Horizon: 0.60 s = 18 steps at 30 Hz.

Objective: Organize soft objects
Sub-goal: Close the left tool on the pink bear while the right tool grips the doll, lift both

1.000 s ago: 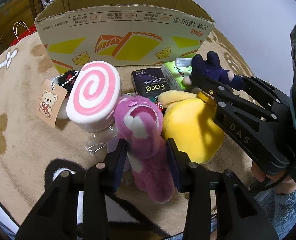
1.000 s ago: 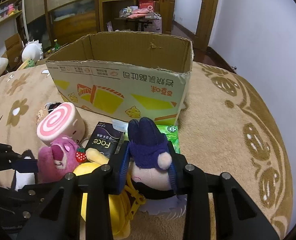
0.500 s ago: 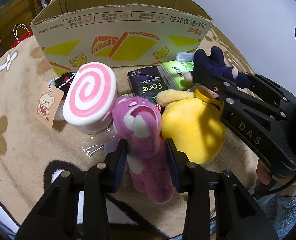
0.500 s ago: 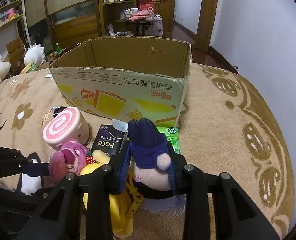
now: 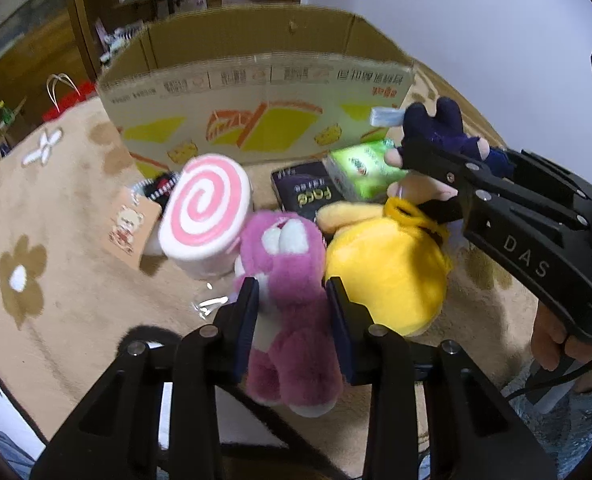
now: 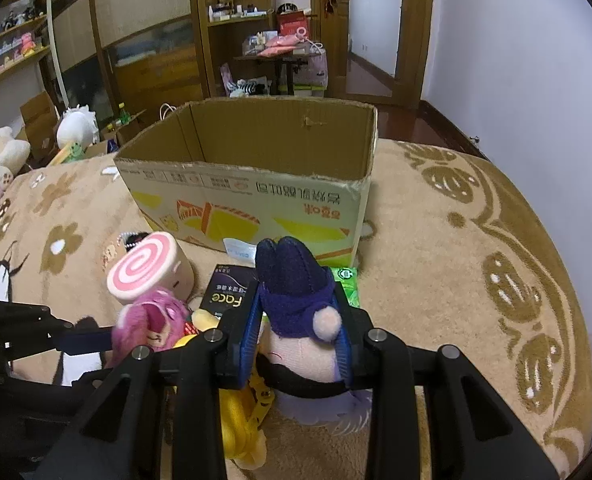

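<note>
- The left tool (image 5: 292, 308) sits at the lower centre of the left wrist view, its two fingers pressed against the sides of the pink plush bear (image 5: 286, 280), gripping it around the body.
- The right tool (image 6: 300, 332) sits at the lower centre of the right wrist view, clamped on the navy-hooded plush doll (image 6: 296, 304); the doll's dark hood sticks up between the fingers.
- In the left wrist view the right tool enters from the right edge, with the doll at its tip in the upper right.
- The yellow plush (image 5: 384, 264) lies just right of the bear, touching it, at the centre of the frame.
- The pink swirl cushion (image 5: 206, 210) stands just left of the bear's head, with a bear-print tag (image 5: 130, 226) beside it.
- A black packet (image 5: 308, 194) and a green tissue pack (image 5: 360, 168) lie behind the plush toys, in front of the box.
- The open cardboard box (image 6: 256, 200) stands in the middle of the right wrist view on a tan flower-patterned blanket (image 6: 456, 280).
</note>
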Tool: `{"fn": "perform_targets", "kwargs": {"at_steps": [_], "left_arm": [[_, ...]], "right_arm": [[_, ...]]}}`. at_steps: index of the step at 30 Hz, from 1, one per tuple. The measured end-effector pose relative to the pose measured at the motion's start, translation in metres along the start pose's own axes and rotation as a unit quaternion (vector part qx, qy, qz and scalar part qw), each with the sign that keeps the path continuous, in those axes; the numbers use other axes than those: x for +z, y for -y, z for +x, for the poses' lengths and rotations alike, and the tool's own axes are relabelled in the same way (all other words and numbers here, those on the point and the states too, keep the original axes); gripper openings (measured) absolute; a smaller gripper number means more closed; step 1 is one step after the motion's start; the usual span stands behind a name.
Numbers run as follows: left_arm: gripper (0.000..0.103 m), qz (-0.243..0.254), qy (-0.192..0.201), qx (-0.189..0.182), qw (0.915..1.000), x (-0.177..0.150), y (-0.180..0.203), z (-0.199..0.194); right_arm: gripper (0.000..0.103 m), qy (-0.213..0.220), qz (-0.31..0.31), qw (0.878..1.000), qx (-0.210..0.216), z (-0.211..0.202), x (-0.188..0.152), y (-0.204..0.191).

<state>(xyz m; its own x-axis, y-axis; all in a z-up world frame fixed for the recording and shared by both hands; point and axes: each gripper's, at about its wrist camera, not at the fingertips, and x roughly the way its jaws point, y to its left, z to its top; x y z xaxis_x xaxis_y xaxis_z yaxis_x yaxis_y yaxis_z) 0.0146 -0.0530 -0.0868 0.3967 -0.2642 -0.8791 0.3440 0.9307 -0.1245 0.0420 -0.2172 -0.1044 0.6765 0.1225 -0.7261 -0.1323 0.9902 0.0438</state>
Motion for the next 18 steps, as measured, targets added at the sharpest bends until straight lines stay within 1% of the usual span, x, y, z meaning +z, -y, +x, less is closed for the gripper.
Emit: {"fn": "perform_targets", "kwargs": {"at_steps": [7, 10, 18], "left_arm": [[0.029, -0.02, 0.039, 0.004, 0.999, 0.001, -0.009, -0.019], [0.026, -0.022, 0.048, 0.005, 0.9986, 0.006, -0.006, -0.021], [0.026, -0.035, 0.067, 0.004, 0.9971, 0.005, -0.014, -0.032]], "right_arm": [[0.034, 0.023, 0.015, 1.0, 0.008, -0.018, 0.002, 0.004], [0.034, 0.031, 0.017, 0.999, 0.009, -0.024, 0.003, 0.005], [0.034, 0.042, 0.022, 0.999, 0.011, -0.031, 0.003, 0.007]]}}
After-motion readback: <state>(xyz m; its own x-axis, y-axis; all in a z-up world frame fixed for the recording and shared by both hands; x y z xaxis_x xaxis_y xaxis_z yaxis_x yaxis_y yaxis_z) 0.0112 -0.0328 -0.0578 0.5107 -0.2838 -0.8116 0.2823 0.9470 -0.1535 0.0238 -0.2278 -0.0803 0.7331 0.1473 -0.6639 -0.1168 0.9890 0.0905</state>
